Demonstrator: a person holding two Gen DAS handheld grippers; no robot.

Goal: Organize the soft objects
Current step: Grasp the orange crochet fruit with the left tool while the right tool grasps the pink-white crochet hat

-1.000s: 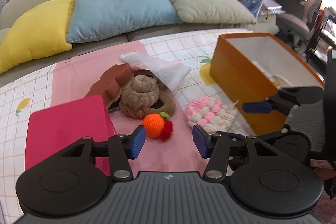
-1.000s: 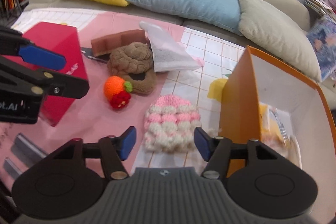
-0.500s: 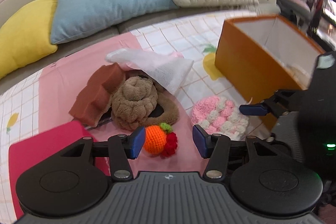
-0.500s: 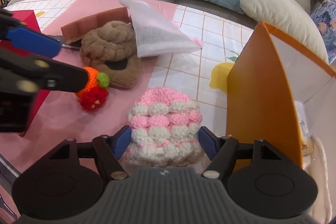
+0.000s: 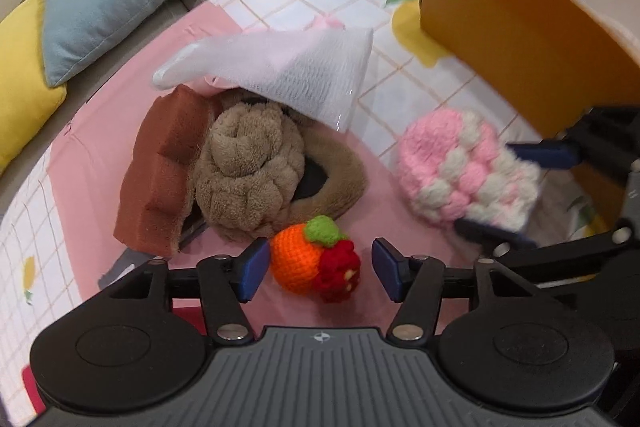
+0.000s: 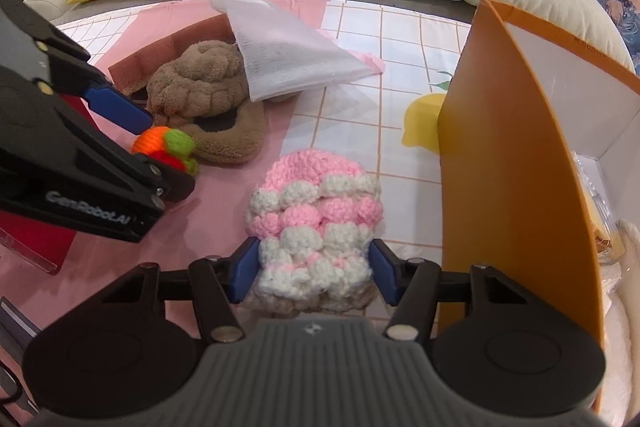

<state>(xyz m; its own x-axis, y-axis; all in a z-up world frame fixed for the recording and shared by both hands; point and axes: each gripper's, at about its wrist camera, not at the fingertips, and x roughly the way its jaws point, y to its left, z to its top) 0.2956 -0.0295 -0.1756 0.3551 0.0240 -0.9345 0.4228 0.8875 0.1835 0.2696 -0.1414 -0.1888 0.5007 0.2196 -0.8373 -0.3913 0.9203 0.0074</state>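
Both grippers point steeply down at the pink patch of the checked cloth [image 6: 400, 39]. The left gripper [image 5: 320, 265] straddles the crocheted orange-and-strawberry toy [image 5: 314, 259]: its jaws are opening, the left pad just beside the orange, the right pad clear of the red berry. The right gripper [image 6: 312, 269] brackets the near end of the pink-and-white crocheted hat [image 6: 316, 227], its jaws closing, both blue pads already against the wool. The hat lies flat on the cloth, just beside the orange box [image 6: 512, 163]. Behind the toy sit the brown plush slipper [image 5: 256, 171], a brown sponge block [image 5: 160, 171] and a white mesh bag [image 5: 288, 75].
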